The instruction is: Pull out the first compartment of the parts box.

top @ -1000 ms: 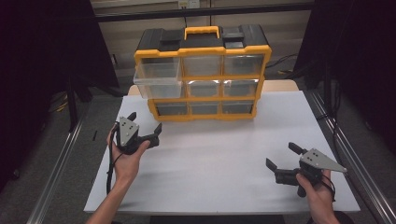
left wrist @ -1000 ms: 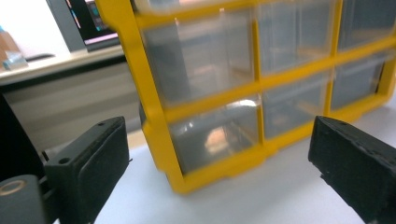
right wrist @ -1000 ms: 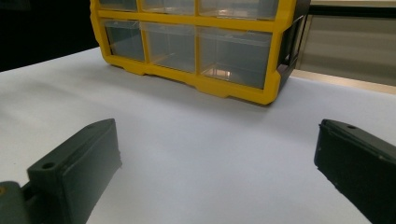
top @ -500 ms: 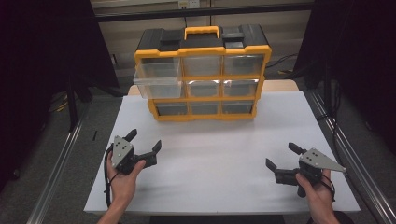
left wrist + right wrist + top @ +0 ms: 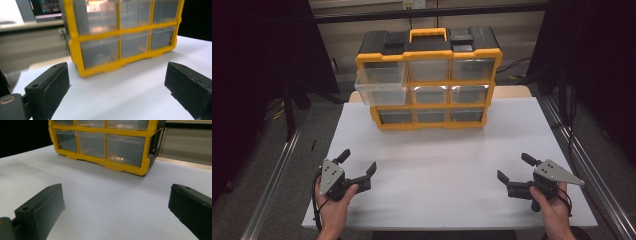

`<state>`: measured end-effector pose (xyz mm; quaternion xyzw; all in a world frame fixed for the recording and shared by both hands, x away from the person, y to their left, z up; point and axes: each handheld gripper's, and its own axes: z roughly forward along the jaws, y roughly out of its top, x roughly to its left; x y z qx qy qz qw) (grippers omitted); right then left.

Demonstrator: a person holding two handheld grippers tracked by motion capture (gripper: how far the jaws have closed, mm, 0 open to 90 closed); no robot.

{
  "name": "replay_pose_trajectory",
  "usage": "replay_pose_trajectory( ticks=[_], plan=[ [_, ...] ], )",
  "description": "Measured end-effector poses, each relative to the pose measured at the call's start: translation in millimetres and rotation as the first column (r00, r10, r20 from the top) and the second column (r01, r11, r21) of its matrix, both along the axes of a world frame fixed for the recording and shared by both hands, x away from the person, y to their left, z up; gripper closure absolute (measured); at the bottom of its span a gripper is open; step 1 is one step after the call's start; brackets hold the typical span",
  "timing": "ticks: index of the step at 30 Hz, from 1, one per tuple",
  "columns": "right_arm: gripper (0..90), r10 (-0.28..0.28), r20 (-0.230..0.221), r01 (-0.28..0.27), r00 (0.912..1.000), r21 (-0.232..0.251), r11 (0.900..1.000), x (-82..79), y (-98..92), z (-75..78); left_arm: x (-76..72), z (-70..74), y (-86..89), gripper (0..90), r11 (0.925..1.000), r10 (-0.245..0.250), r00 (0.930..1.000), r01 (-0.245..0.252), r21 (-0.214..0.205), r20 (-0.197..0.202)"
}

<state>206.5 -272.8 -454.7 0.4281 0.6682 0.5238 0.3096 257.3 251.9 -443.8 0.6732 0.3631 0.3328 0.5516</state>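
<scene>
High view: the left gripper (image 5: 358,167) has pulled back from mid-left to the lower left of the frame, jaws spread and empty. By my reading, a withdrawal that mirrors the right gripper (image 5: 515,168), which sits at lower right, unmoved, likewise agape. The organizer (image 5: 428,80) stands at top centre, its middle-left drawer (image 5: 382,92) sticking out. Neither gripper view catches that open drawer; they show the lower drawer rows close up instead.

bright white table (image 5: 437,170); dark surroundings; left gripper view blurred
</scene>
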Motion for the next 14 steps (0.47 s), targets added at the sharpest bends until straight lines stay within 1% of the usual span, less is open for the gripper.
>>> replay_pose_trajectory(
  ticks=[1, 2, 3, 4, 5, 6, 7, 8, 9, 10, 11, 12, 13, 14],
  plan=[
    [0.1, -0.002, 0.002, 0.002, 1.0, 0.003, 1.0, 0.8, -0.4, -0.3, 0.2, -3.6, 3.6, 5.8, 0.9999, 0.017, 0.9998, -0.017, 0.001, -0.006],
    [0.1, -0.002, 0.002, 0.002, 1.0, 0.003, 1.0, 0.8, -0.4, -0.3, 0.2, -3.6, 3.6, 5.8, 0.9999, 0.017, 0.9998, -0.017, 0.001, -0.006],
    [0.1, -0.004, 0.002, 0.004, 1.0, 0.0, 1.0, 1.0, -0.7, -0.4, 0.0, -4.2, 5.8, 5.8, 0.9995, 0.028, 0.9995, -0.028, 0.016, -0.013],
    [0.1, -0.007, 0.0, 0.007, 1.0, 0.003, 1.0, 1.3, -0.5, -0.5, 0.3, -5.5, 7.3, 5.8, 0.9998, 0.02, 0.9997, -0.02, 0.005, -0.017],
    [0.1, -0.005, -0.002, 0.005, 1.0, -0.002, 1.0, 1.1, -0.4, -0.5, 0.1, -7.6, 7.8, 5.8, 0.9988, 0.038, 0.9987, -0.037, 0.032, -0.033],
    [0.1, -0.002, -0.006, 0.002, 1.0, -0.005, 1.0, 1.0, -0.4, -0.8, -0.1, -7.3, 7.6, 5.8, 0.9968, 0.052, 0.9981, -0.05, 0.062, -0.034],
    [0.1, -0.002, -0.016, 0.002, 0.9999, -0.003, 1.0, 1.1, -0.1, -1.2, -0.4, -7.0, 7.0, 5.7, 0.9974, 0.048, 0.9978, -0.046, 0.055, -0.046],
    [0.1, -0.002, -0.014, 0.002, 0.9999, -0.003, 1.0, 1.6, -0.1, -1.7, -0.4, -7.0, 7.0, 5.3, 0.9974, 0.048, 0.9978, -0.046, 0.055, -0.046],
    [0.1, -0.001, -0.012, 0.001, 0.9999, -0.005, 1.0, 1.8, -0.7, -1.5, 1.1, -7.3, 5.9, 5.1, 0.9988, 0.03, 0.9979, -0.027, 0.041, -0.057],
    [0.1, -0.004, -0.01, 0.004, 0.9999, -0.005, 1.0, 2.2, -1.0, -1.4, 1.1, -7.3, 5.9, 5.2, 0.9988, 0.03, 0.9979, -0.027, 0.041, -0.057],
    [0.1, -0.009, -0.012, 0.009, 0.9999, -0.001, 1.0, 2.6, -1.0, -1.8, 2.6, -6.6, 5.1, 5.2, 0.9986, 0.031, 0.9984, -0.029, 0.044, -0.048],
    [0.2, -0.011, -0.011, 0.011, 0.9999, -0.002, 0.9999, 3.0, -1.2, -2.0, 3.4, -5.5, 5.4, 5.2, 0.9983, 0.032, 0.998, -0.029, 0.05, -0.054],
    [0.2, -0.019, -0.013, 0.018, 0.9997, -0.004, 0.9998, 3.5, -1.5, -2.1, 4.3, -5.6, 4.8, 5.2, 0.9987, 0.033, 0.9983, -0.031, 0.041, -0.048],
    [0.3, -0.022, -0.014, 0.022, 0.9997, -0.007, 0.9997, 3.9, -1.9, -2.4, 4.3, -5.6, 4.8, 5.2, 0.9987, 0.033, 0.9983, -0.031, 0.041, -0.048]
  ],
)
